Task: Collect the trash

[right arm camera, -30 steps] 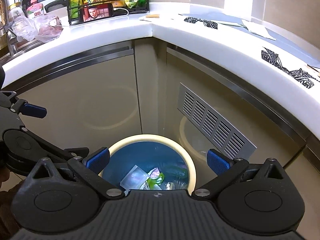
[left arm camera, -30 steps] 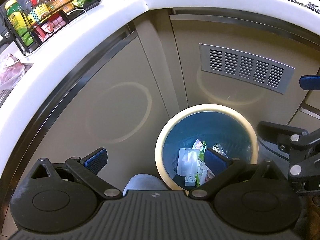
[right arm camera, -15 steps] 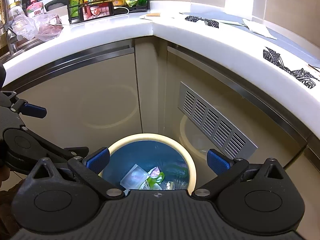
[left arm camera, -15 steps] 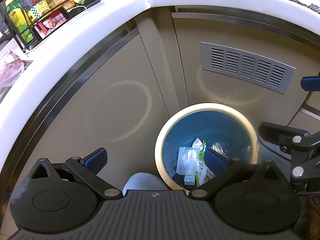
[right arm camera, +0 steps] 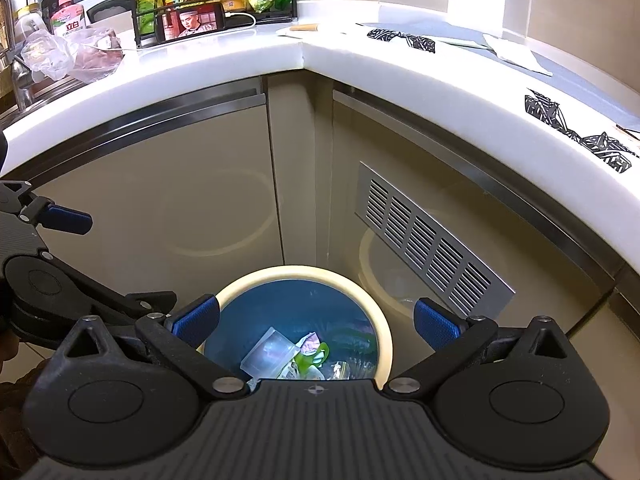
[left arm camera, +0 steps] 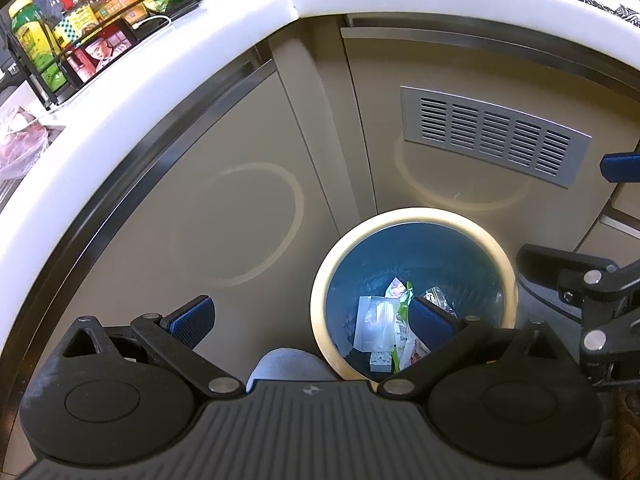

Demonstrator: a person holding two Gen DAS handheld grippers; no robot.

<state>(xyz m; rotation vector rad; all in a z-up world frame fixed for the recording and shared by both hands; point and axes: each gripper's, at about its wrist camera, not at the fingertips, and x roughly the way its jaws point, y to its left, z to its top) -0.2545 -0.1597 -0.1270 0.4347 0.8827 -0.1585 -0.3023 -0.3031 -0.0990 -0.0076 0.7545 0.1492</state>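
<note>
Little has shifted since earlier: the left gripper point(left arm camera: 310, 322) still hangs spread and empty, the trash bin point(left arm camera: 412, 216) below its right finger. The right gripper point(right arm camera: 316, 322), spread too, hovers directly above wrappers point(right arm camera: 308, 354) inside.

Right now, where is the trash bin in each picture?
Left wrist view: the bin sits lower right, its right side behind the left gripper pad.
Right wrist view: the bin sits bottom centre, between the right gripper pads.
Shared landmark: the grey vent on the cabinet behind the bin.
</note>
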